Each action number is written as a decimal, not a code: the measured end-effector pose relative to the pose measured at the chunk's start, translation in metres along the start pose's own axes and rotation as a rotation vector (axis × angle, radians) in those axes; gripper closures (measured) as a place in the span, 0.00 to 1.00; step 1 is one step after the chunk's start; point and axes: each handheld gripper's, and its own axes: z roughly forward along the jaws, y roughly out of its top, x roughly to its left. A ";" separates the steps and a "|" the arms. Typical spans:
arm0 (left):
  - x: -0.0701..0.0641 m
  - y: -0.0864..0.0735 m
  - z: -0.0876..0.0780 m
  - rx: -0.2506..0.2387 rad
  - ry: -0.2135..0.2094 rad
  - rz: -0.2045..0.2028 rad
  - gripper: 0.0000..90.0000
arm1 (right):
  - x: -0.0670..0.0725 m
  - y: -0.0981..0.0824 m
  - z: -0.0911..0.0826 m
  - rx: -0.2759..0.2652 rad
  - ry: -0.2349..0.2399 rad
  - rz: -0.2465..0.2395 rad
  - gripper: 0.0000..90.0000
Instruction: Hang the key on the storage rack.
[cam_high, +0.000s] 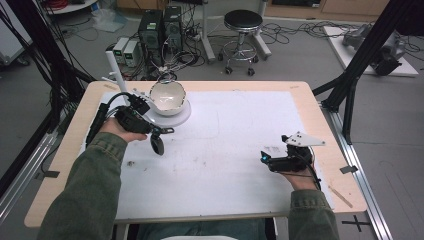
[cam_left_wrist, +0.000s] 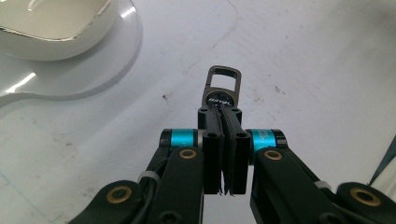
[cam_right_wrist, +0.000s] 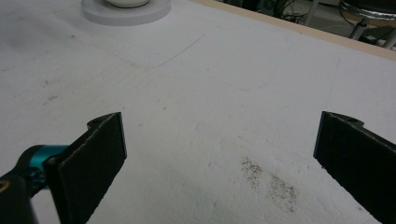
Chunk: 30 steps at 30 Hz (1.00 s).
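Forearms enter from below in the high view: left gripper (cam_high: 159, 136) hangs over the table (cam_high: 225, 150) beside the bowl (cam_high: 168, 96), fingers angled down. Left gripper view: fingers (cam_left_wrist: 212, 154) pinch a key fob (cam_left_wrist: 223, 91) (metal clip outward). Right gripper view: fingers (cam_right_wrist: 93, 158) gape wide, holding nothing.

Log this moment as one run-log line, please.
left gripper: shut on metal key clip, above mat | right gripper: open, holding nothing, low over mat | bowl: on white round base, far left
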 end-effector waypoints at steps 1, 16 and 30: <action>0.002 0.000 -0.002 -0.002 0.000 -0.006 0.97 | 0.000 0.000 0.000 0.002 0.001 -0.001 0.02; 0.034 -0.004 -0.036 -0.084 0.019 -0.088 0.97 | 0.000 -0.004 0.005 0.034 0.014 -0.003 0.02; 0.051 0.002 -0.083 -0.110 0.095 -0.075 0.97 | -0.003 -0.005 0.004 0.031 0.005 0.009 0.02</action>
